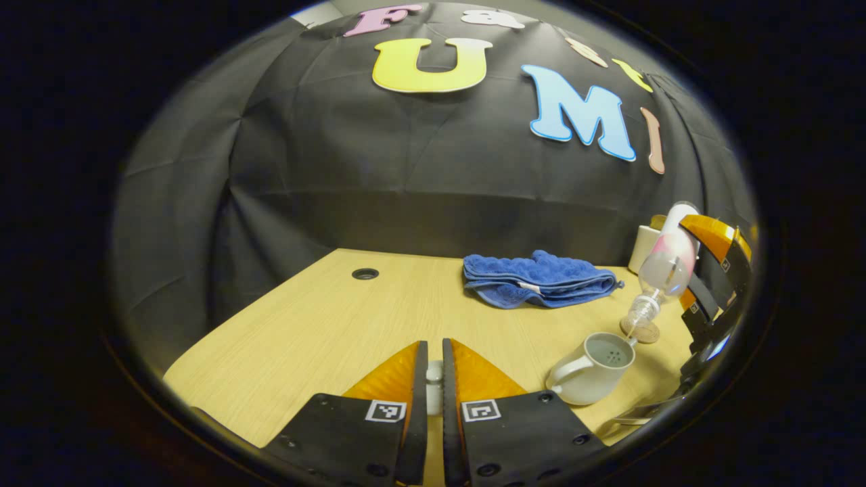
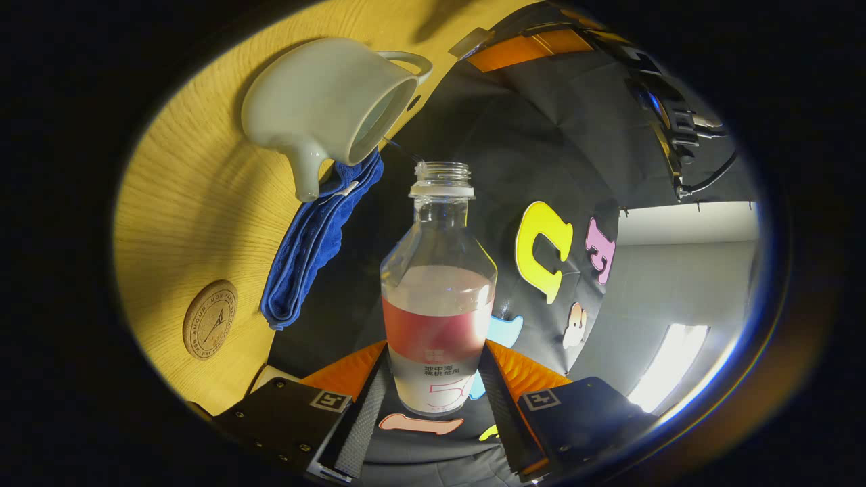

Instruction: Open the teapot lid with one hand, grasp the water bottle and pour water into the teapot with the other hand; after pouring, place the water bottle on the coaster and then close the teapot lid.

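Observation:
In the left gripper view, my left gripper (image 1: 434, 346) is shut on a small white piece, the teapot lid (image 1: 434, 387), held low over the table. The pale teapot (image 1: 592, 368) stands open to its right. Above it the water bottle (image 1: 666, 264) tilts mouth-down toward the opening, held by the right gripper (image 1: 703, 270). A round cork coaster (image 1: 641, 331) lies just behind the bottle's mouth. In the right gripper view, my right gripper (image 2: 436, 348) is shut on the uncapped bottle (image 2: 438, 297), whose mouth points at the teapot (image 2: 325, 101). A thin stream runs between them. The coaster (image 2: 210, 319) lies apart.
A folded blue towel (image 1: 538, 277) lies at the back of the wooden table (image 1: 304, 331), beside the teapot in the right gripper view (image 2: 318, 243). A white box (image 1: 643, 247) stands at the far right against the wall. A cable hole (image 1: 365, 273) is at the back left.

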Motion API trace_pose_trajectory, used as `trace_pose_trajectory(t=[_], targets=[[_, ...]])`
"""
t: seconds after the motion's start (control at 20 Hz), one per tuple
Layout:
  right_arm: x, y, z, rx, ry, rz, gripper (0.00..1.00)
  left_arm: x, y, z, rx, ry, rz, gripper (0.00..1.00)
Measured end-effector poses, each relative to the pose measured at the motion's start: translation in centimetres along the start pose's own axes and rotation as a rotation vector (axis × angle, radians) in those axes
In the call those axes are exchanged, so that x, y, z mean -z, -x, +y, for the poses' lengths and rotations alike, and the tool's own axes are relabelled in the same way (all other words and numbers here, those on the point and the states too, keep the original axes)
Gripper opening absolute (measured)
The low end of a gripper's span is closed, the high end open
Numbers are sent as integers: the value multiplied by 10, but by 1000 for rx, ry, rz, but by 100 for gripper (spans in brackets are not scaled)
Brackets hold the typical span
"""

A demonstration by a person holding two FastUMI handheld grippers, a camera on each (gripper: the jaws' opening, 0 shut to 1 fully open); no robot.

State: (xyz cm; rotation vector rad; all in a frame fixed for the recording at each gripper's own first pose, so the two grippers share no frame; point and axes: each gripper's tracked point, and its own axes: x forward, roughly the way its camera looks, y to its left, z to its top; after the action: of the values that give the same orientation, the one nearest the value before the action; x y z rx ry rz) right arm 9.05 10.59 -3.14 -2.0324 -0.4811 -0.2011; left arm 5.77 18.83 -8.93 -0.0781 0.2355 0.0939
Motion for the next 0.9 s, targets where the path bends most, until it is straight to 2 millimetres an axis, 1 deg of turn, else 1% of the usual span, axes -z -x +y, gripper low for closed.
trace_pose_trajectory(t=[0.3,0.6,0.7,0.75,0.8,0.9], targets=[[0,0,1,-12,-6,0,77,-2,1,1,-3,-3,-2,17],[-4,10,16,-61,-125,21,77,-2,1,2,-4,-2,-5,16],[-7,15,15,-56,-131,24,77,-2,1,1,-3,-2,-5,17],[-6,15,16,-66,-147,27,77,-1,2,1,-3,-2,-6,17],[-2,11,19,-81,-179,35,77,-2,2,1,-3,-2,-6,17],[1,7,23,-122,-271,53,77,-2,1,1,-3,-1,-6,17]])
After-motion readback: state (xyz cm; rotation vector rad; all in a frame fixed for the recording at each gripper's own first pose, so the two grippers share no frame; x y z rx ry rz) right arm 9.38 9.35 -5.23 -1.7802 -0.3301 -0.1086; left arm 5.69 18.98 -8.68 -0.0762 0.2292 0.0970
